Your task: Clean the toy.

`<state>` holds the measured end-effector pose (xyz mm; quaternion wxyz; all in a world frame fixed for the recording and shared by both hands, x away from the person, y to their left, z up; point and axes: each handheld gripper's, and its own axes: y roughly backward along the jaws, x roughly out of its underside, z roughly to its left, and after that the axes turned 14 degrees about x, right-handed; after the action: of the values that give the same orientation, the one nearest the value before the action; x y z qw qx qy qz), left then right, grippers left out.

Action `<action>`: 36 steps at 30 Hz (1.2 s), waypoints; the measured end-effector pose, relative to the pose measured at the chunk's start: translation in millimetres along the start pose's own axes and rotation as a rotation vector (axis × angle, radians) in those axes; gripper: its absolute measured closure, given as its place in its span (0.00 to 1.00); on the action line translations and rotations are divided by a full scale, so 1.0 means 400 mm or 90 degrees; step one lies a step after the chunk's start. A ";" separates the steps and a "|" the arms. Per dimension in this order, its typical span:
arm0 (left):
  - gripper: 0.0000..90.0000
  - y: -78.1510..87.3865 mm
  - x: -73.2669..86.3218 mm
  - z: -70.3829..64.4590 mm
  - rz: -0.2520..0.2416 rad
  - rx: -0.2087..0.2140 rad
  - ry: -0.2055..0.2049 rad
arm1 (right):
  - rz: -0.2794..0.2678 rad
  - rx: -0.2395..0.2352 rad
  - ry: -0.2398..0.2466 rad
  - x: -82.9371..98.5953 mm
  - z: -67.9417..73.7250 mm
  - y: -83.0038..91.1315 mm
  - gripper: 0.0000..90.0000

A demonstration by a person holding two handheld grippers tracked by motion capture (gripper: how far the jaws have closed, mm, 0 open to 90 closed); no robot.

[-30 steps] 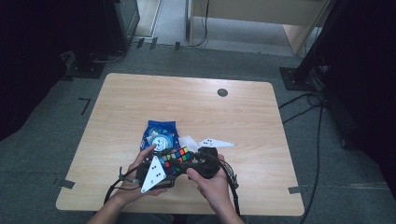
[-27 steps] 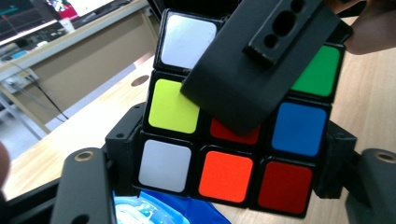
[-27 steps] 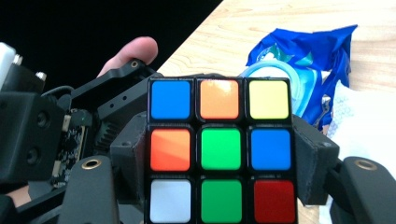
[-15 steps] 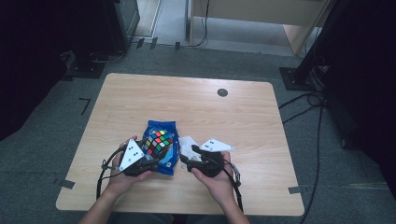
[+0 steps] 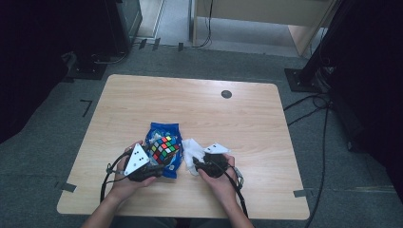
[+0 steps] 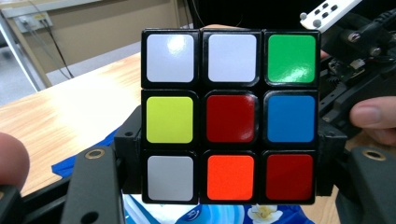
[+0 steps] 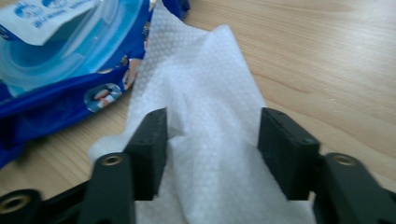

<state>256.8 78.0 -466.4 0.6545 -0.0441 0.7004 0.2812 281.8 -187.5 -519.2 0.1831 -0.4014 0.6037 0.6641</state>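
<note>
Left gripper (image 5: pixel 151 167) has the puzzle cube (image 5: pixel 164 148) pinched between its jaws, pads flat on two opposite side faces, cube held just above the blue wipes pack (image 5: pixel 165 132) near the front middle of the table (image 5: pixel 142 99). Cube is rigid hard plastic, glossy stickered tiles on a black frame, square edges; in the left gripper view the facing side reads white, white, green / yellow, red, blue / white, orange, red. Judging by that: light, stiff, a bit slick on the tiles, so flat face-to-face grip across the middle layer is right; a corner grip would likely twist a layer or slip. Right gripper (image 5: pixel 203 166) has jaws spread, straddling a white wipe (image 7: pixel 205 121) lying on the wood just beside the pack; not pinching it yet. Wipe is thin, embossed with a fine dot pattern, crumpled into a soft ridge, limp, near weightless, probably damp so it may cling to the table. Best taken by closing on the raised fold between the jaws. Pack is soft crinkly film with a white label flap (image 7: pixel 44 18) on top. Table is smooth light wood laminate.
</note>
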 end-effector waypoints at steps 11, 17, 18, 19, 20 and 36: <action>0.38 -0.008 -0.002 -0.011 0.004 0.022 0.002 | 0.015 -0.047 -0.042 0.009 -0.057 0.015 0.98; 0.37 -0.022 -0.003 -0.024 0.009 0.044 0.000 | -0.148 -0.165 -0.096 -0.048 -0.045 0.130 0.98; 0.38 -0.026 -0.004 -0.030 0.012 0.048 -0.004 | -0.165 -0.179 -0.099 -0.056 -0.040 0.144 0.98; 0.38 -0.029 -0.005 -0.036 0.014 0.054 -0.008 | -0.183 -0.192 -0.099 -0.064 -0.031 0.162 0.98; 0.38 -0.032 -0.007 -0.042 0.017 0.059 -0.014 | -0.199 -0.191 -0.094 -0.072 -0.022 0.178 0.98; 0.38 -0.054 -0.013 -0.081 0.025 0.103 -0.038 | -0.216 -0.358 -0.090 -0.111 0.047 0.239 0.98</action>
<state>238.0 43.7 -469.2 0.6708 0.0312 0.7017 0.2379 233.5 -178.4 -424.1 0.2146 -0.4840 0.3073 0.7907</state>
